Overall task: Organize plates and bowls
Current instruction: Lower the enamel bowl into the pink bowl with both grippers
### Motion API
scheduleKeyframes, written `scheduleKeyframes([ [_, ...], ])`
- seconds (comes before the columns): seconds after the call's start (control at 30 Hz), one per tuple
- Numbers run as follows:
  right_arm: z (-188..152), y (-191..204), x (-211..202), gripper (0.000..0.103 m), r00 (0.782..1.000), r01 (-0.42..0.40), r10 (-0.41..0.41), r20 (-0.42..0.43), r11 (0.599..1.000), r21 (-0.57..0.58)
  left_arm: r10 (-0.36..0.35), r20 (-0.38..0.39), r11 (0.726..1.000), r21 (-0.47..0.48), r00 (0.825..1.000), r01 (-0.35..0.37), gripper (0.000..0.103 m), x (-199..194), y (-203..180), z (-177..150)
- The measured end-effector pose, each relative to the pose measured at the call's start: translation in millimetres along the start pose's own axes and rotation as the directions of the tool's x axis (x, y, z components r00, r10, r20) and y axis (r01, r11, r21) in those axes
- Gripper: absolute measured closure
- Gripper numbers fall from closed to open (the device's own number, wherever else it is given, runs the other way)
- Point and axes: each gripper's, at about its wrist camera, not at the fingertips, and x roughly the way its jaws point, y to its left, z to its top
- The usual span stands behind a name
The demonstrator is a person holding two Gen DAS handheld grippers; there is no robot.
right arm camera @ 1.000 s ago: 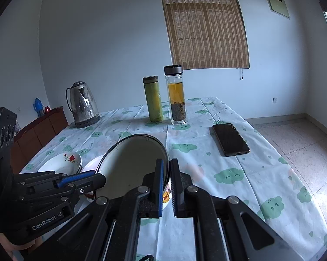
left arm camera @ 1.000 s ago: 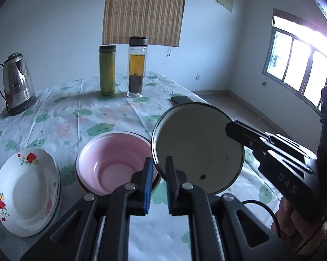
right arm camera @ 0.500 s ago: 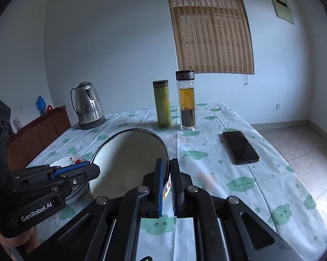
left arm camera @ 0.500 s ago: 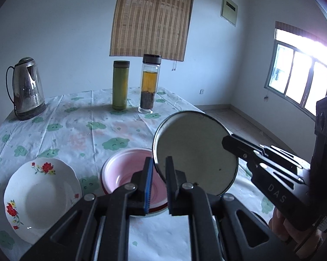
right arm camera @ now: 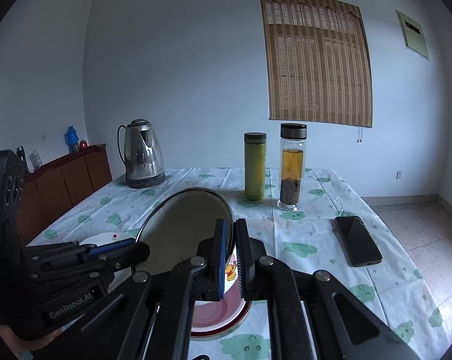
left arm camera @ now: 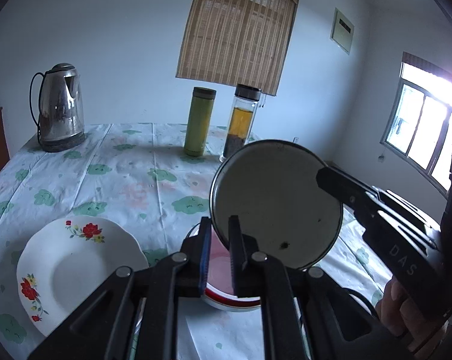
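Both grippers hold a round metal-rimmed plate (left arm camera: 274, 204) tilted on edge above the table. My left gripper (left arm camera: 219, 240) is shut on its lower left rim; my right gripper (right arm camera: 230, 250) is shut on the opposite rim, and its fingers (left arm camera: 340, 184) show at the plate's right in the left wrist view. The plate also shows in the right wrist view (right arm camera: 183, 228). Under it sits a pink bowl (left arm camera: 222, 273) with a red rim, mostly hidden. A white plate with red flowers (left arm camera: 72, 270) lies to the left on the table.
A steel kettle (left arm camera: 59, 108), a green flask (left arm camera: 200, 121) and a glass tea bottle (left arm camera: 241, 123) stand at the back of the cloth-covered table (left arm camera: 126, 174). A black phone (right arm camera: 358, 244) lies at the right. A wooden cabinet (right arm camera: 66, 177) stands left of the table.
Both grippers have lifted the held plate higher and pulled back; the pink bowl and flowered plate now sit lower and farther beneath the view.
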Motion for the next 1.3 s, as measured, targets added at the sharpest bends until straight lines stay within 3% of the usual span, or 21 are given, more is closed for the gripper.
scheduleKeyframes([
  [0.23,-4,4,9,0.096,1.0,-0.007,0.007,-0.015,1.0,-0.012,0.004,-0.027,1.0,-0.006,1.0,-0.004,0.095,6,1,-4],
  [0.63,-19,-18,32,0.096,0.989,-0.064,0.077,-0.125,0.992,0.105,0.012,-0.049,1.0,0.003,0.999,-0.011,0.095,10,3,-9],
  [1.3,-32,-24,47,0.096,0.974,-0.048,0.07,-0.217,0.993,0.104,0.009,-0.118,1.0,-0.008,0.993,-0.01,0.095,26,3,-17],
])
